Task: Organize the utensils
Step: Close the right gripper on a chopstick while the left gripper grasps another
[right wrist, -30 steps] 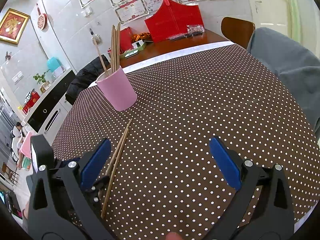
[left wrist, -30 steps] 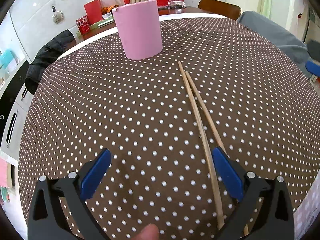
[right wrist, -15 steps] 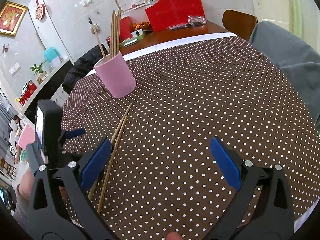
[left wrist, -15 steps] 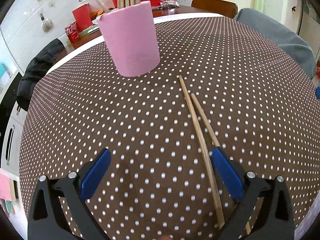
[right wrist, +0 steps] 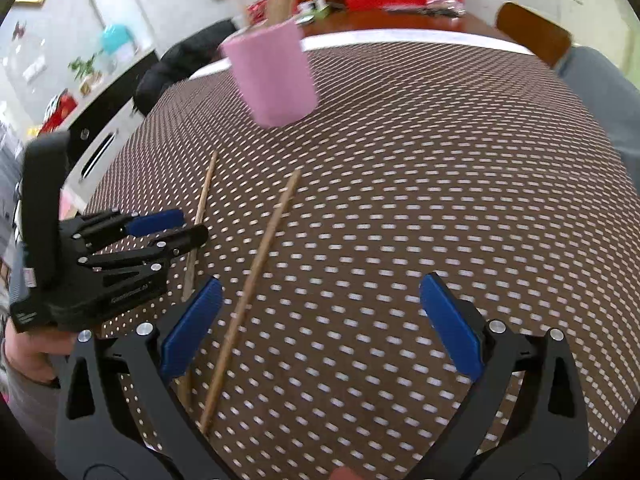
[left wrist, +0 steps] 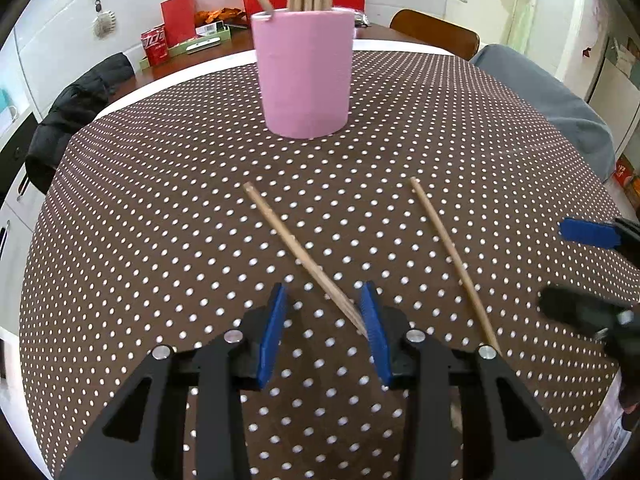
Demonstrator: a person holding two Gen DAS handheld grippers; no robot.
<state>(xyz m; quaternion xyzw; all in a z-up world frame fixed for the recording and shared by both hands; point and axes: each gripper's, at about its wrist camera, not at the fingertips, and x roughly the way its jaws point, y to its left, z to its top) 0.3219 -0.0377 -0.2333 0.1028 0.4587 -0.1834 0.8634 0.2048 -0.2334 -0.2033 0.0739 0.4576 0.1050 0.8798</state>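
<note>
Wooden chopstick (left wrist: 304, 256) lies between closing left gripper (left wrist: 324, 320) pads, against right pad. Second chopstick (left wrist: 452, 256) on dotted tablecloth (left wrist: 160, 220), between spread right gripper (right wrist: 320, 320) pads. Pink cup (left wrist: 304, 76) behind.

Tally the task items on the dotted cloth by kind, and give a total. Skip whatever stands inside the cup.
Loose chopsticks: 2, one between the closing left gripper pads, one on the tablecloth
Pink cup: 1
Total: 3

two wooden chopsticks (left wrist: 304, 256) near pink cup (left wrist: 304, 76)
</note>
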